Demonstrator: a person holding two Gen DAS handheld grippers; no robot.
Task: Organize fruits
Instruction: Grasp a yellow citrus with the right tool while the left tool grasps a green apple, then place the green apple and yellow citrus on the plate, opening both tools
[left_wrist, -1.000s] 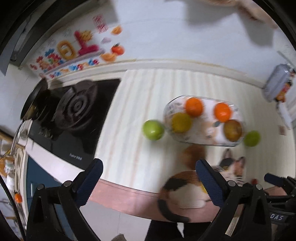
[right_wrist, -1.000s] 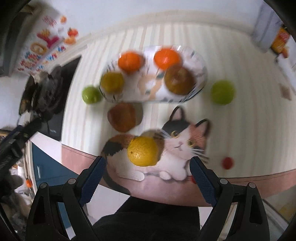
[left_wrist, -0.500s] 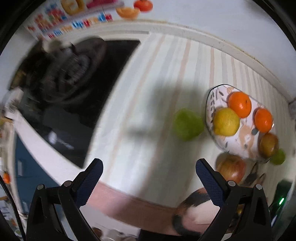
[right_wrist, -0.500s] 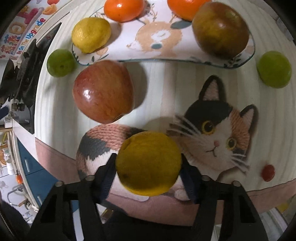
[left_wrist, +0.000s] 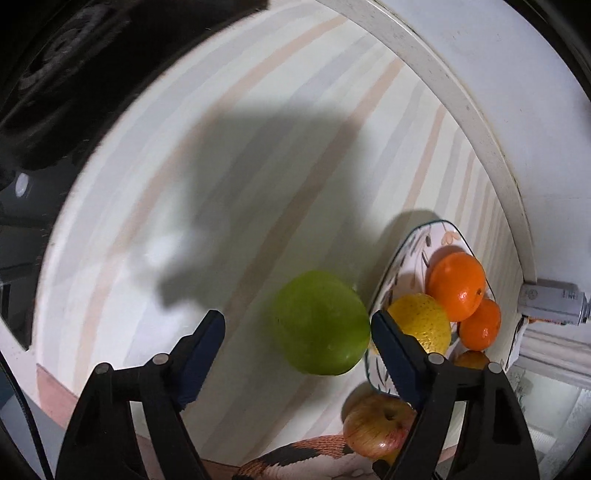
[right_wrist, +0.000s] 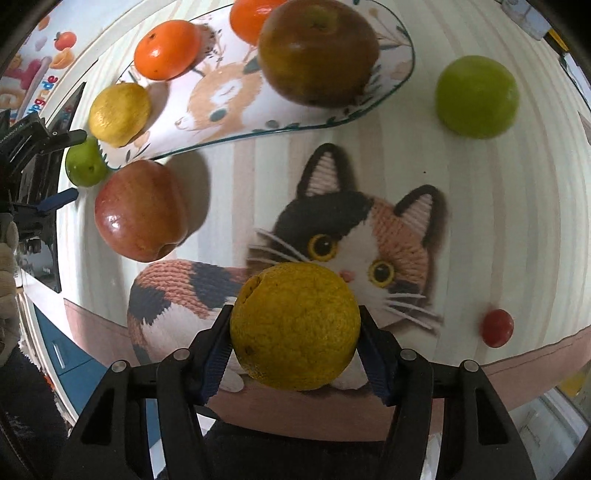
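Beside the oval deer-print plate (left_wrist: 384, 288) we bring our left gripper (left_wrist: 295, 332) around a round green fruit (left_wrist: 320, 322); the jaws are closing, its right pad touching, its left apart. Below that plate, our right gripper (right_wrist: 295, 332) clamps a dull yellow rough-skinned citrus (right_wrist: 295, 326) over the cat-print mat (right_wrist: 369, 236)

Open striped surface (left_wrist: 221, 155) is left toward the stove-side edge. Passage along the plate (right_wrist: 229, 92) rim is narrowed by a green fruit (left_wrist: 321, 325) and a red apple (right_wrist: 142, 210) just beside it.
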